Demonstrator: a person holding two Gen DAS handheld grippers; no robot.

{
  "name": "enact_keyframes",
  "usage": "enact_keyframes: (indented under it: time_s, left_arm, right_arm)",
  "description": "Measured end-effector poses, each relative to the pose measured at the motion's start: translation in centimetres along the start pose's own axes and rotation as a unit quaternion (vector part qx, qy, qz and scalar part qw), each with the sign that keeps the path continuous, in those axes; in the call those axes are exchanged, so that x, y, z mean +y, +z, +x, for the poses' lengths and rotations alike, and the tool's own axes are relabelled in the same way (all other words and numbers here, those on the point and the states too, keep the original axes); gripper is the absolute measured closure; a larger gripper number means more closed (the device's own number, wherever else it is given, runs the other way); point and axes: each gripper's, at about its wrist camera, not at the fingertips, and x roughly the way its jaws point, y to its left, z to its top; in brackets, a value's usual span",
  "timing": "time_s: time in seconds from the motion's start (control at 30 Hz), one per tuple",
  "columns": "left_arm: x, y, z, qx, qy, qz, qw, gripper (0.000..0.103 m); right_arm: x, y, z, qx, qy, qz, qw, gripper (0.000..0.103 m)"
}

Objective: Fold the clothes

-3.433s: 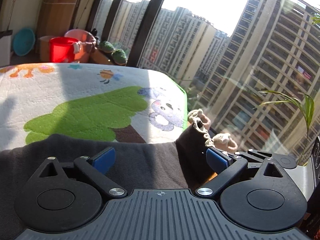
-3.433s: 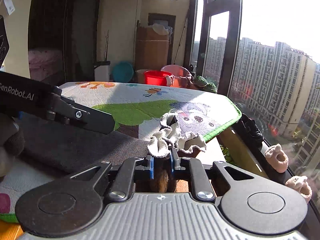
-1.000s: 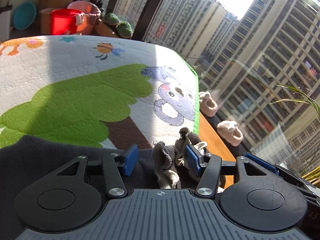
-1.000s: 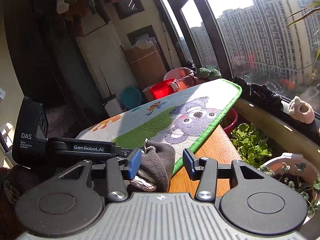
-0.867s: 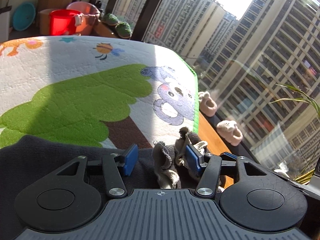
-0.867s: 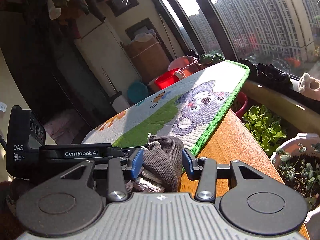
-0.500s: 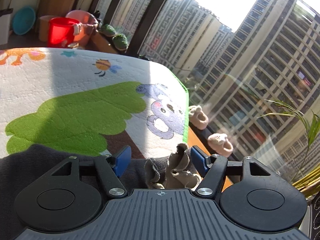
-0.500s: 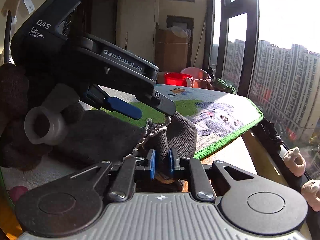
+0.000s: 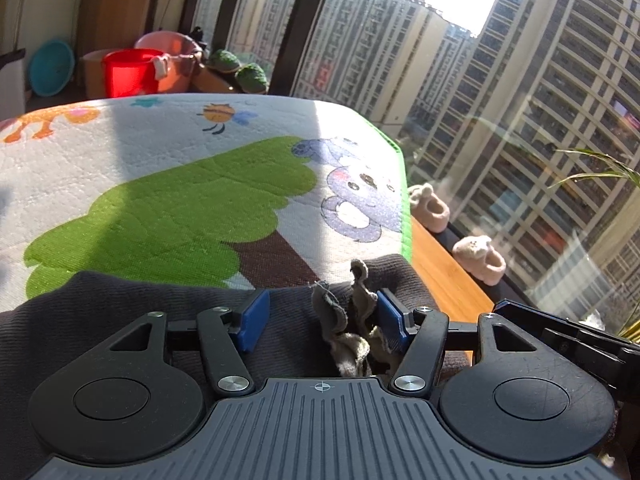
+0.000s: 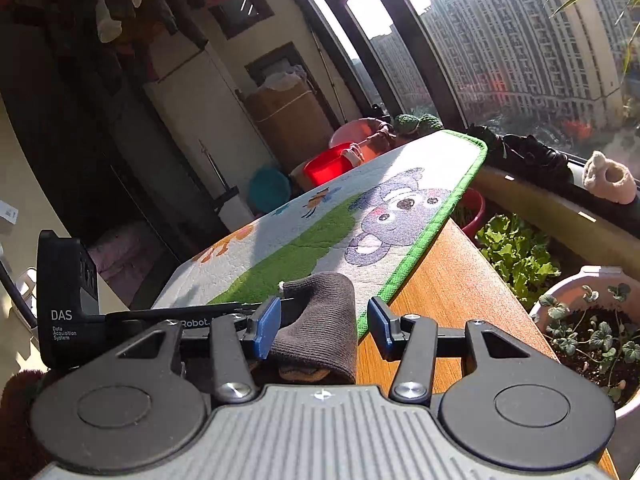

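Half a second ago my right hand-held gripper (image 10: 323, 322) was pinched shut on the bunched cuff of the dark grey garment (image 9: 120, 312); now its blue pads stand wide apart, the knit fold lying loose between them, touching the left pad at most, so I judge that corner has been set down. My left hand-held gripper (image 9: 318, 320) is wide too, as it was, with the frayed pale lining of the cuff standing up just inside its right pad and gripped by nothing. That suggests one fold is placed and both tools are free for the next edge. The garment lies on the cartoon play mat (image 9: 180, 168), near the mat's 5 o'clock corner in the left view, at the green border beside the bare wooden desk (image 10: 452, 280). By count: one garment, one mat, two hand-held grippers, two pale slippers (image 9: 478, 258) at 3 o'clock on the window ledge, one red bucket (image 9: 130, 72) at 11 o'clock.
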Motion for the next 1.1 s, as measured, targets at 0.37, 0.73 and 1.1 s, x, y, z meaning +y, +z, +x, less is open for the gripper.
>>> enact_keyframes:
  time_s: [0.37, 0.73, 1.1]
  left_arm:
    - [1.8, 0.6, -3.4, -0.023, -0.06, -0.069, 0.9956, 0.046]
    - [1.7, 0.0, 0.0, 0.034, -0.111, -0.112, 0.987, 0.045]
    - [2.4, -0.2, 0.6, 0.034, -0.118, -0.121, 0.985, 0.046]
  right_arm:
    - [5.1, -3.2, 3.7, 0.018, -0.08, -0.191, 0.978, 0.063]
    - [9.8, -6.3, 3.6, -0.018, -0.135, -0.361, 0.922, 0.061]
    - [0.1, -2.9, 2.9, 0.013, 0.003, 0.086, 0.996, 0.049]
